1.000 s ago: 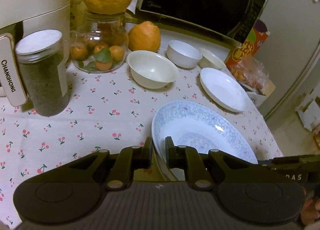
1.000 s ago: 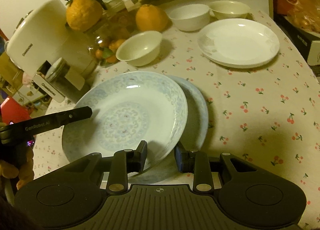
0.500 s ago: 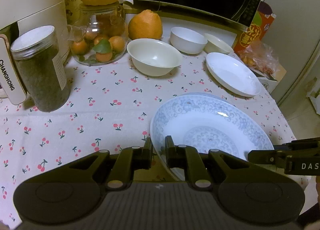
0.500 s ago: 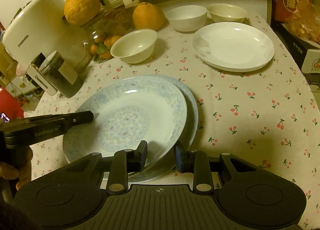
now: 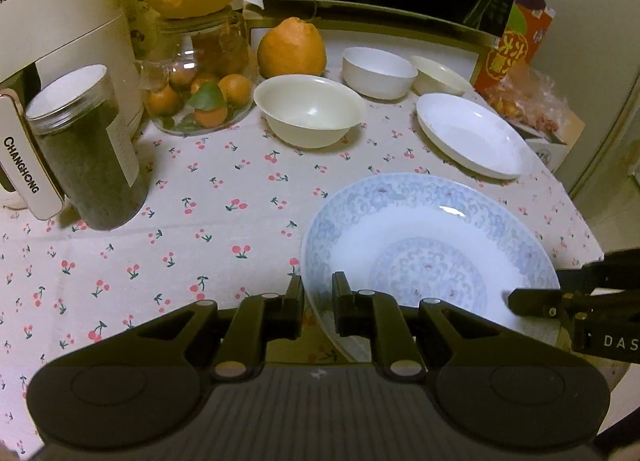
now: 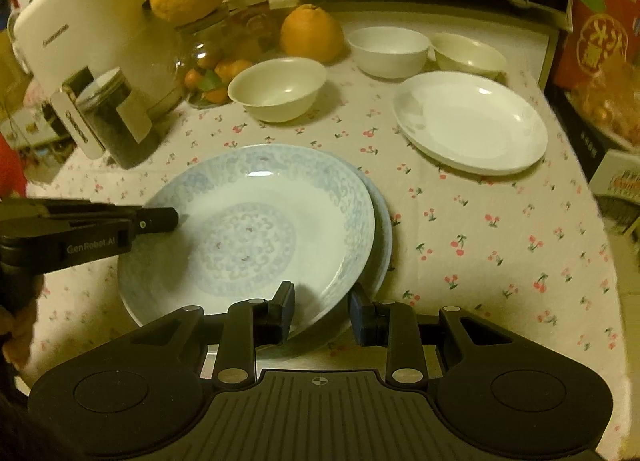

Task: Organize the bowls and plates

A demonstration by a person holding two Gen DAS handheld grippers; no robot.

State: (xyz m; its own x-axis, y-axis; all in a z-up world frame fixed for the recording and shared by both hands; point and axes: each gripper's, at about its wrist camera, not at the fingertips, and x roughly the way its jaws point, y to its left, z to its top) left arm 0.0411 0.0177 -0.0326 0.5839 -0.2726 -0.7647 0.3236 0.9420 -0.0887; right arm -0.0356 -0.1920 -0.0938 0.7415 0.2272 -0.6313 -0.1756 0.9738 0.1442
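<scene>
The left claw [image 5: 317,297] is closed on the near-left rim of the upper blue-patterned plate [image 5: 432,245], and the right claw [image 6: 322,311] grips the same plate's rim from the opposite side. This plate sits tilted on a lower blue plate [image 6: 382,229] on the cherry-print counter [image 5: 224,197]. Farther back stand a white plate [image 6: 472,121] and three bowls [image 6: 280,89], untouched.

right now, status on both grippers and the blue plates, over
Left gripper shut on blue patterned plate rim. Right gripper shut on same rim, opposite side. Second blue plate underneath. White plate and three bowls beyond, nothing blocking.
</scene>
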